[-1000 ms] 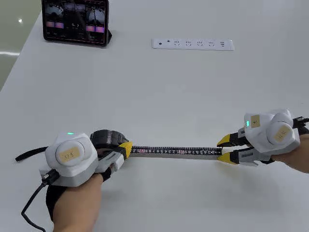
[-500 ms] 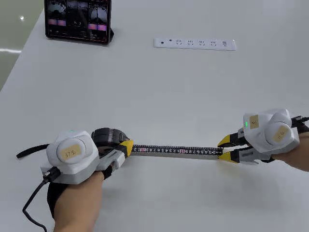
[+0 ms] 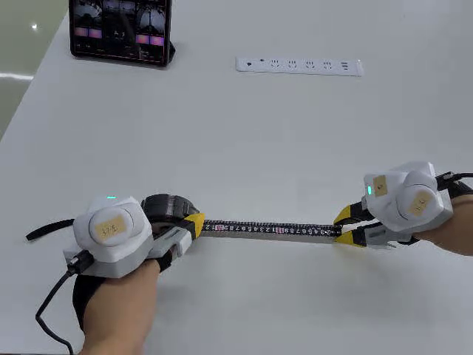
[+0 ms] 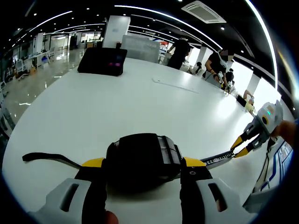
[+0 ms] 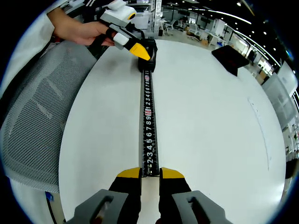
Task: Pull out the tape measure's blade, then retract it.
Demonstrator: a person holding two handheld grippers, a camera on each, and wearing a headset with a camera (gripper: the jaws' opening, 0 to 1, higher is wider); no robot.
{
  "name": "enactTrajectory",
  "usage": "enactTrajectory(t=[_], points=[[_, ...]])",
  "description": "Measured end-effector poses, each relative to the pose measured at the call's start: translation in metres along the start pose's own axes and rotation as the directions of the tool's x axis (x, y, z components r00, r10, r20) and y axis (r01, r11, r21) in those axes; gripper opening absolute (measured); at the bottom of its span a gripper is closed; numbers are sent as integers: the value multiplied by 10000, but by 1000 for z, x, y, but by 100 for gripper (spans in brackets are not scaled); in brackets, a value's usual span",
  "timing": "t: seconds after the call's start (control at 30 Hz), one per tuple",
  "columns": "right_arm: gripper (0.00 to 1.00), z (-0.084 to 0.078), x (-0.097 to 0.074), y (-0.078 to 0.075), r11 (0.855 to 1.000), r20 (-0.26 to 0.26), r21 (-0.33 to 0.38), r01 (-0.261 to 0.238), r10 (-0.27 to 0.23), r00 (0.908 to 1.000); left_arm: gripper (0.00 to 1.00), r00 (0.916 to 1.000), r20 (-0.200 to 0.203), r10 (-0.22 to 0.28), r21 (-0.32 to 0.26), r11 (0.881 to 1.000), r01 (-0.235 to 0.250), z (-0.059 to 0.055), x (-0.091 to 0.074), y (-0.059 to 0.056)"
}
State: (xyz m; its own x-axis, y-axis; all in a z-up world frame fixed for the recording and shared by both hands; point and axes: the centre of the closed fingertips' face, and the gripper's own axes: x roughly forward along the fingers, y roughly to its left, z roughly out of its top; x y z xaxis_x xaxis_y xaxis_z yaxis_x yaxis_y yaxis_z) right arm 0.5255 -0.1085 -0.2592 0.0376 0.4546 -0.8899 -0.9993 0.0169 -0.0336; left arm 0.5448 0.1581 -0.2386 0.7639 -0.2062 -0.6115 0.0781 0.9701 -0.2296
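A black tape measure case [image 3: 168, 209] rests on the white table near its front left, and my left gripper [image 3: 188, 228] is shut on it; the case [image 4: 142, 158] sits between the yellow-tipped jaws in the left gripper view. Its dark blade [image 3: 270, 229] with white numbers runs rightward along the table to my right gripper [image 3: 344, 227], which is shut on the blade's end. In the right gripper view the blade [image 5: 149, 121] stretches from my right gripper [image 5: 150, 174] straight up to the case [image 5: 148, 55]. A black wrist strap [image 3: 46, 231] trails left of the case.
A black tablet [image 3: 120, 31] stands propped at the far left of the table. A white power strip [image 3: 299, 66] lies at the far middle. A grey mesh chair [image 5: 35, 126] stands beside the table's edge. A cable [image 3: 48, 307] hangs from the left gripper.
The right gripper has shifted slightly left, toward the case, with the blade end held. The left gripper and case stay put; the head camera has tipped a little.
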Motion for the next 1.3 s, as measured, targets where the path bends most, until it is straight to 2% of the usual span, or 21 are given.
enactTrajectory(t=[0.77, 1.3], points=[[9, 2, 0, 0, 10000, -120, 15, -17, 17, 9999, 58, 9998, -171, -71, 26, 10000, 72, -1, 0, 0], [9, 19, 6, -1, 9999, 188, 75, -138, 137, 9997, 57, 9995, -221, -241, -170, 9996, 237, -2, -1, 1]])
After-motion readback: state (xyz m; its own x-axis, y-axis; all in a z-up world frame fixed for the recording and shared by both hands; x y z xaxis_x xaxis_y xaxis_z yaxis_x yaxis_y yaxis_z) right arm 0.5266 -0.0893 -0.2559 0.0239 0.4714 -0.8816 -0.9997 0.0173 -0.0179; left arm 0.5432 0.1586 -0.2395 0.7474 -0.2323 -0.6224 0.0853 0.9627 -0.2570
